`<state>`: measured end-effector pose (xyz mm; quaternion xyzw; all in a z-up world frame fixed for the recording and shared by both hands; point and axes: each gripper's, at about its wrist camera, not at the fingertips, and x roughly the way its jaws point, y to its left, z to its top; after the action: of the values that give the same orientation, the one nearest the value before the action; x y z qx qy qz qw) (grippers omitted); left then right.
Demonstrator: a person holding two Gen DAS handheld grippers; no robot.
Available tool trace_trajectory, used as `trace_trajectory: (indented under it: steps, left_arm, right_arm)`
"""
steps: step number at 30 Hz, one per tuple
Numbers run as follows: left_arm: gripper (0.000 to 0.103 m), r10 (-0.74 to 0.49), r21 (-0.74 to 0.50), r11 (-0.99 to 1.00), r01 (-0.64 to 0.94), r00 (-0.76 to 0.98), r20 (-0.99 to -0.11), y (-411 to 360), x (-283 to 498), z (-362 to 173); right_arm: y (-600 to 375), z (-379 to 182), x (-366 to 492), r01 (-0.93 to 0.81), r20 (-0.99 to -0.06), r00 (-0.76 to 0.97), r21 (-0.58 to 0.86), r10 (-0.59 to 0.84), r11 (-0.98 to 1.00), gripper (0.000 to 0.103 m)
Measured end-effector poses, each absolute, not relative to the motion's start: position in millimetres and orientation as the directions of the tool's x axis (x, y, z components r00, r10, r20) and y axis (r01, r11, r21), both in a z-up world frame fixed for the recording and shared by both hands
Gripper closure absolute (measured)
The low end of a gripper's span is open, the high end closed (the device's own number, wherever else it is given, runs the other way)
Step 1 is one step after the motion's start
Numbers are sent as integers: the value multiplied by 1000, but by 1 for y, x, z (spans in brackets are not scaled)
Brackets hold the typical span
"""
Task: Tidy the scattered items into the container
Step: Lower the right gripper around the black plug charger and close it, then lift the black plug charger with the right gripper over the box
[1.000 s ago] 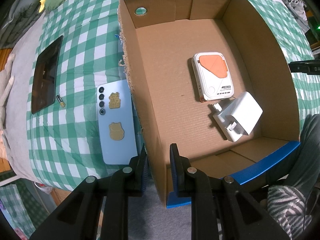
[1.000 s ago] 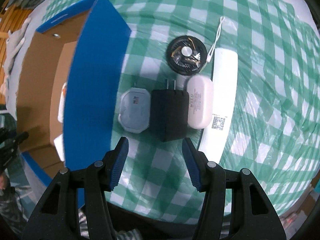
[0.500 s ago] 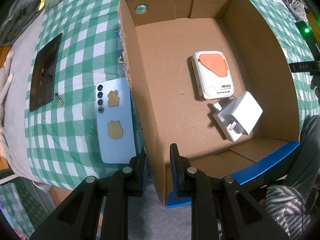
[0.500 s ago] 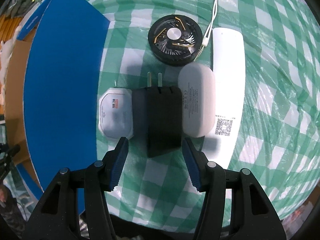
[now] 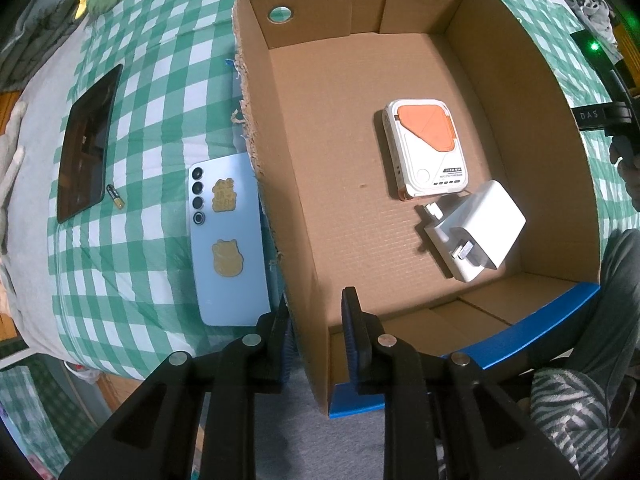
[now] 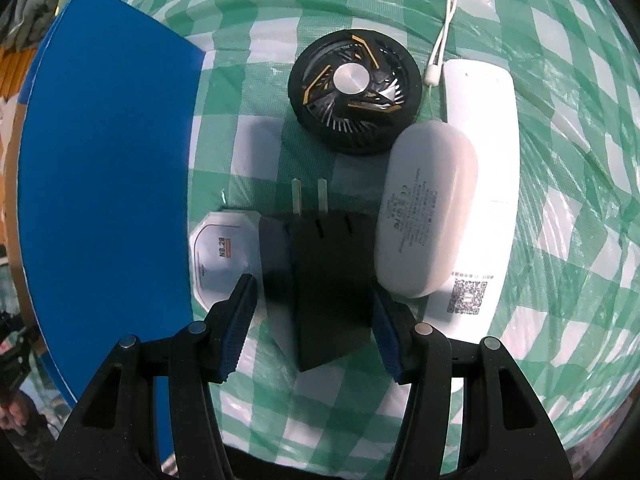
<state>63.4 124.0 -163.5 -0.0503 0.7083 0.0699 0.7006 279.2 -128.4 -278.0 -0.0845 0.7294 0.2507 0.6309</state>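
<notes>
Left gripper (image 5: 316, 312): jaws clamped on the near left wall of the cardboard box (image 5: 280, 184), one pad outside, one inside.
Right gripper (image 6: 310, 320): jaws apart, closing a little; they straddle the near end of the black charger (image 6: 328, 280). The right pad looks at its edge, the left pad stands off from it.
Black charger: flat on the checked cloth (image 6: 560, 184), prongs pointing far, outside the box, right of its blue wall.
Neighbours: white octagonal case (image 6: 222, 258) just left of the charger, white oval case (image 6: 424, 216) just right, round black fan (image 6: 354, 92) beyond, white remote (image 6: 486, 160) at far right.
Box contents: white-and-orange device (image 5: 426, 146); white plug adapter (image 5: 476, 232) near it.
Left of box: blue phone (image 5: 228, 240), small battery (image 5: 115, 197), dark tablet (image 5: 86, 144).
</notes>
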Motion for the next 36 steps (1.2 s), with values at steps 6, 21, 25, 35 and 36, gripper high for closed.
trace_trajectory:
  steps: [6, 21, 25, 35, 36]
  left_arm:
    - [82, 28, 30, 985, -169, -13, -1000, 124, 64, -163]
    - [80, 31, 33, 985, -171, -12, -999, 124, 67, -163]
    - [79, 32, 33, 985, -170, -11, -999, 123, 67, -163]
    - [79, 28, 29, 985, -172, -9, -1000, 122, 67, -163]
    - [79, 29, 31, 985, -171, -9, -1000, 122, 67, -164]
  right_arm:
    - [-119, -268, 271, -496, -980, -138, 197, 147, 846, 56]
    - [-104, -264, 251, -580, -993, -108, 108, 55, 808, 63]
    - [-88, -268, 252, -600, -993, -115, 81, 15, 796, 62]
    - [-73, -278, 231, -612, -997, -81, 38, -15, 790, 66]
    - [-72, -277, 228, -615, -997, -81, 34, -20, 788, 66]
